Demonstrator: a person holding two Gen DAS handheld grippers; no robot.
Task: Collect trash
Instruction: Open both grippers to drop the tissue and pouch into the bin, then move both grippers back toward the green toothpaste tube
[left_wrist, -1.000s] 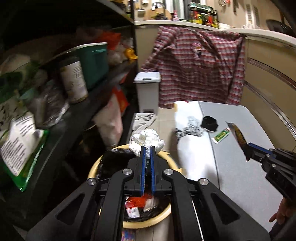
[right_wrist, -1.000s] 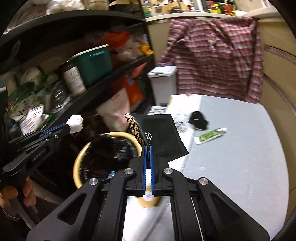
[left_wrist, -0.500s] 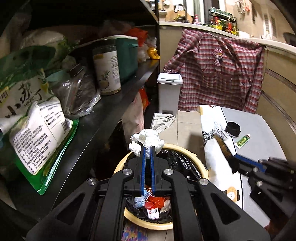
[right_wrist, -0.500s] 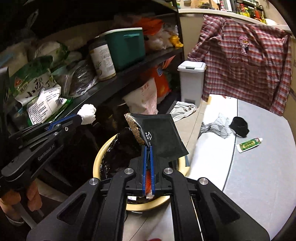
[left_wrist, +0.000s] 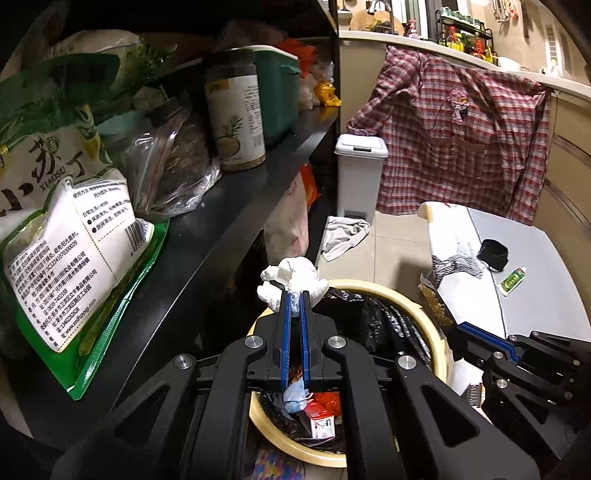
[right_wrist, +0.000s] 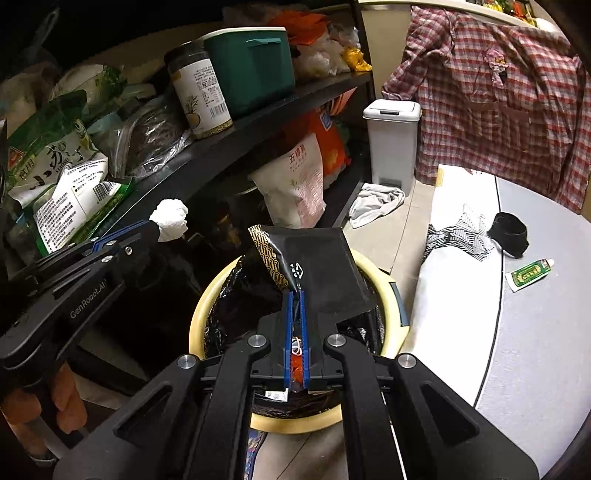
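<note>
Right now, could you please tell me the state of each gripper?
Left gripper: closed on a crumpled white tissue.
Right gripper: closed on a black wrapper.

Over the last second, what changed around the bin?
Both claws carried their loads from beside the table to above the yellow-rimmed bin. The left claw stays shut on the white tissue wad, and the right claw stays shut on the black packet. Nothing was released. The green tube and black cloth lie on the table as before.
</note>
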